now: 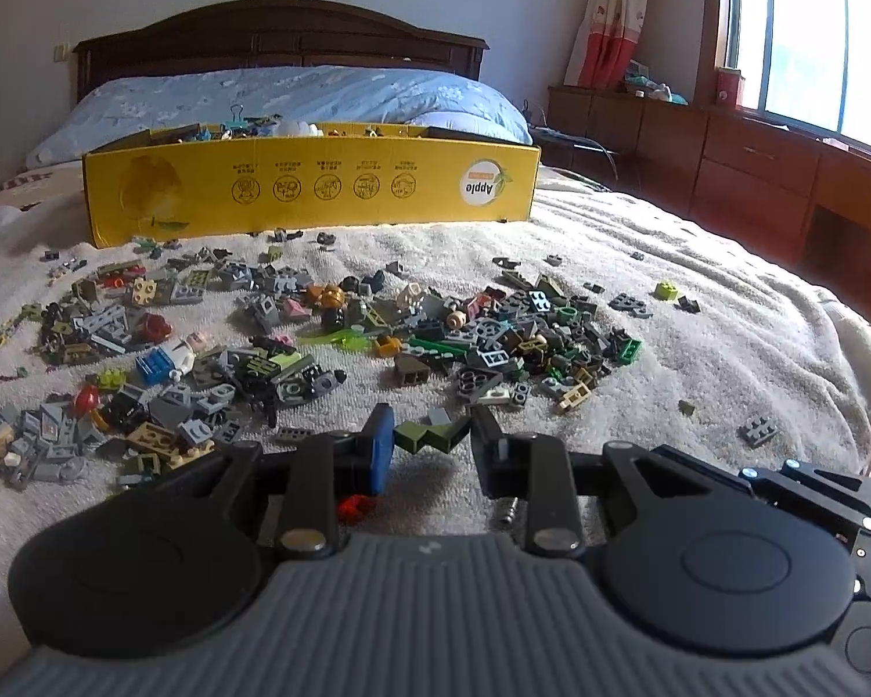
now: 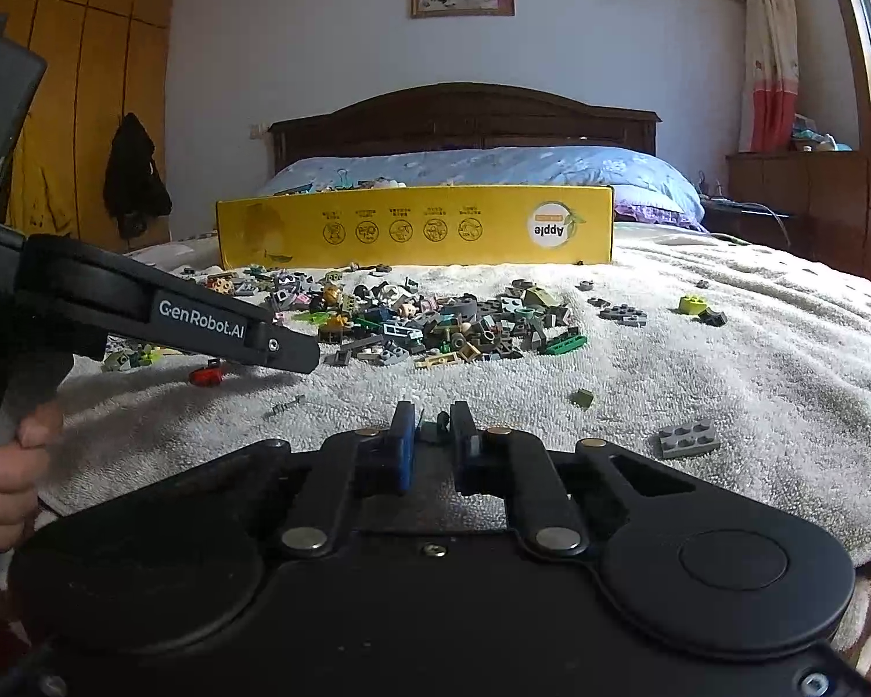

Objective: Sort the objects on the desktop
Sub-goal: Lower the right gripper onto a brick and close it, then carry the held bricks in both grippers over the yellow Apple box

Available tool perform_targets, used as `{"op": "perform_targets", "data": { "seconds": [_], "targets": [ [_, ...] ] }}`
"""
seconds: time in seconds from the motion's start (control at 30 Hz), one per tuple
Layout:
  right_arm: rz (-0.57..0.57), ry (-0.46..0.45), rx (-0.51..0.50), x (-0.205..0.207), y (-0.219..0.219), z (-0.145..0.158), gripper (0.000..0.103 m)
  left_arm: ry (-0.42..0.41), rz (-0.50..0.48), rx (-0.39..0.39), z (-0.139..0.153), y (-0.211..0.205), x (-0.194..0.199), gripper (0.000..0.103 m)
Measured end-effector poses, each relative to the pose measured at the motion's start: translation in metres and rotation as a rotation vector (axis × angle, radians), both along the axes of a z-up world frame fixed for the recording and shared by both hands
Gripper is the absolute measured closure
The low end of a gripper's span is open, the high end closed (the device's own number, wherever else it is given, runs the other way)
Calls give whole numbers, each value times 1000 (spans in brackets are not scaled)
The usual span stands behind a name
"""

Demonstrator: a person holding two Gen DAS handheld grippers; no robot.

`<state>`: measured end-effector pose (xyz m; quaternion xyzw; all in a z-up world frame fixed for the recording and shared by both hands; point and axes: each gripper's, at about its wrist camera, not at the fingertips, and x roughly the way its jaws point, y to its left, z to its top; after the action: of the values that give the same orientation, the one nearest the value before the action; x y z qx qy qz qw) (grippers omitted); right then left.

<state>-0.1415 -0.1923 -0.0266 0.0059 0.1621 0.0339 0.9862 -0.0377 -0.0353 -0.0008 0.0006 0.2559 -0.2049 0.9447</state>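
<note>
On the white towel (image 1: 639, 244) spread over the bed, loose toy bricks (image 1: 261, 337) lie scattered in front of a yellow cardboard box (image 1: 313, 186). The left gripper (image 1: 432, 435) holds an olive-green angled piece (image 1: 429, 435) between its jaws, just above the towel. To its right, the right gripper (image 2: 434, 427) has its jaws nearly together on a small dark piece (image 2: 434, 433). A grey brick (image 2: 688, 438) lies just right of it.

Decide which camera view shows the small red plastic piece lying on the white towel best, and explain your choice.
The right wrist view: the small red plastic piece lies unobstructed on the white towel, just under the left hand-held gripper's tip. In the left wrist view, the piece is partly hidden between that gripper's own finger linkages.
</note>
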Motion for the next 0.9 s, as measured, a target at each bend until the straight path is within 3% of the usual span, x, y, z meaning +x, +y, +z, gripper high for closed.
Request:
{"op": "perform_targets", "data": {
  "seconds": [0.9],
  "targets": [
    [3,-8,61,8,-13,24,91,-41,30,-42,15,18,5,70]
  ]
}}
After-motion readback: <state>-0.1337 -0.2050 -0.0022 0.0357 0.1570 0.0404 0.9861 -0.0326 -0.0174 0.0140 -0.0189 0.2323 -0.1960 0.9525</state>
